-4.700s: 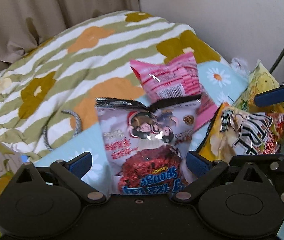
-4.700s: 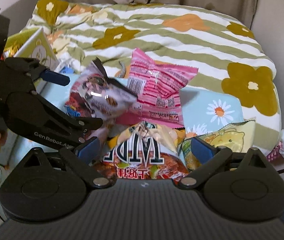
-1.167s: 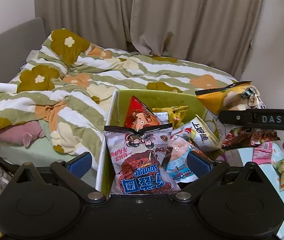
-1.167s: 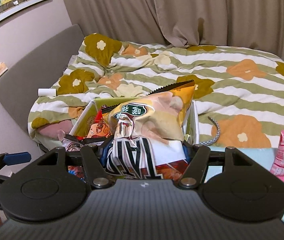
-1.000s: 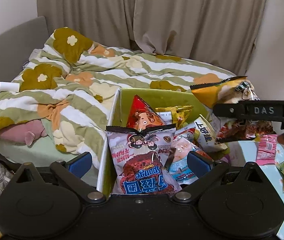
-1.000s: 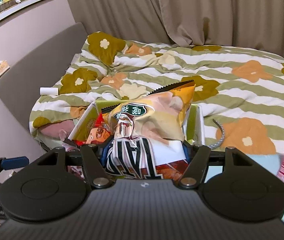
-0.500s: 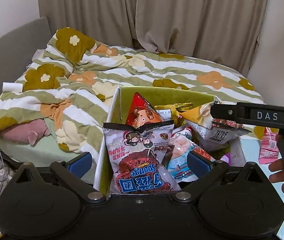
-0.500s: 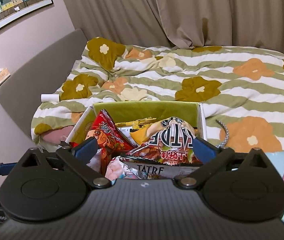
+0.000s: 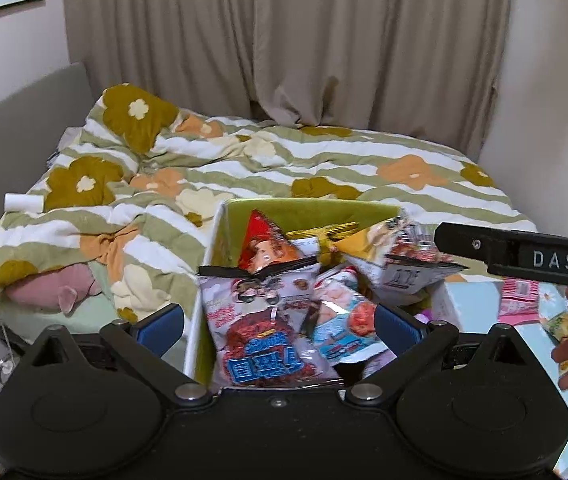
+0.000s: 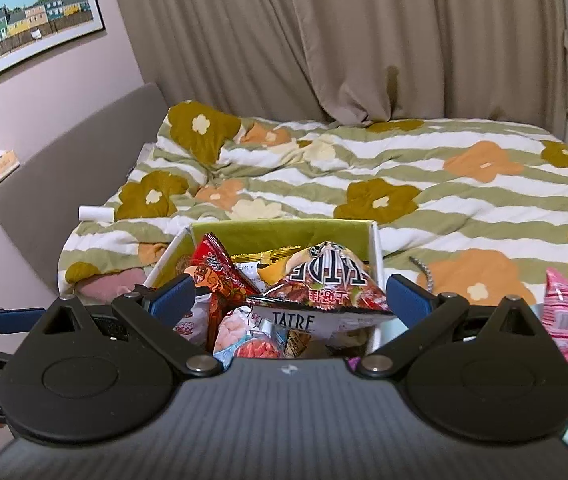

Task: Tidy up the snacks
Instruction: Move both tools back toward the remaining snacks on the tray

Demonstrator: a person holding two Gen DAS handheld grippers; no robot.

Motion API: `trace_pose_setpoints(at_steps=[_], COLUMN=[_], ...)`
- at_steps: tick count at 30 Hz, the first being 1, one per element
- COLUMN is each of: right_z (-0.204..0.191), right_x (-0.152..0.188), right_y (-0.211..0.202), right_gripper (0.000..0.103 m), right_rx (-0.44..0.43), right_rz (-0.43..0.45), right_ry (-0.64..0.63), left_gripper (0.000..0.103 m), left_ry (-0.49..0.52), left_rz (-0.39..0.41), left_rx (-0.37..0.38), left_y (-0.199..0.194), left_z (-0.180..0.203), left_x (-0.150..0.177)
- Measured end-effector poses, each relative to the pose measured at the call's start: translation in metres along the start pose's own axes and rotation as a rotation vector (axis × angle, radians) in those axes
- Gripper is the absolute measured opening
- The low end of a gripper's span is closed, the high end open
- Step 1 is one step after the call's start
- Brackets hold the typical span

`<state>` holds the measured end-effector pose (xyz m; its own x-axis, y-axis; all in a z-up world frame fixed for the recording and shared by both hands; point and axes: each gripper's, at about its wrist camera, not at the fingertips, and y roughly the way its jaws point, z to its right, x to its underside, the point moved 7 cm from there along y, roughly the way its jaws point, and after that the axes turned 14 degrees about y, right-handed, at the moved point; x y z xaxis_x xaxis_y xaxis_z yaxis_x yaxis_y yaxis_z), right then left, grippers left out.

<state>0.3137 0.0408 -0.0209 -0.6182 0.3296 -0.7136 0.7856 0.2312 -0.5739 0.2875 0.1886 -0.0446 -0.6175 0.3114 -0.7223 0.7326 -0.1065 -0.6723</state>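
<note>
Green-lined box (image 9: 303,210) sits against the floral duvet (image 9: 244,160), its near wall hidden behind the left gripper (image 9: 280,322), whose jaws gape around the Sponge bag (image 9: 268,320) without pinching it. From the right wrist, the right gripper (image 10: 289,298) spreads wide, empty, above the TATRE bag (image 10: 323,284) lying inside; beige curtains (image 10: 363,40) behind.

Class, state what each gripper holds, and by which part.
Nothing is held: left gripper and right gripper are open, clear of the snack bags.

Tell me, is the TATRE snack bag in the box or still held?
In the box: the TATRE bag lies atop other snacks inside the green box, the right hand-held gripper open around it.
</note>
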Motion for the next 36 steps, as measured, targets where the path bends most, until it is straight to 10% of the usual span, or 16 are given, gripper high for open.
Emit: trace_pose_setpoints(at_steps=[14, 36], right_z=[0.05, 0.301], right_x=[-0.005, -0.003], right_y=[-0.079, -0.119], right_gripper=[0.103, 0.103], right_rx=[0.109, 0.378], right_rz=[0.113, 0.051], right_ry=[0.077, 0.191], left_gripper=[0.103, 0.103], left_ry=[0.138, 0.233], left_rz=[0.068, -0.021], left_rx=[0.116, 0.269], left_y=[-0.006, 0.104], left_z=[0.076, 0.287], left_x=[-0.032, -0.09])
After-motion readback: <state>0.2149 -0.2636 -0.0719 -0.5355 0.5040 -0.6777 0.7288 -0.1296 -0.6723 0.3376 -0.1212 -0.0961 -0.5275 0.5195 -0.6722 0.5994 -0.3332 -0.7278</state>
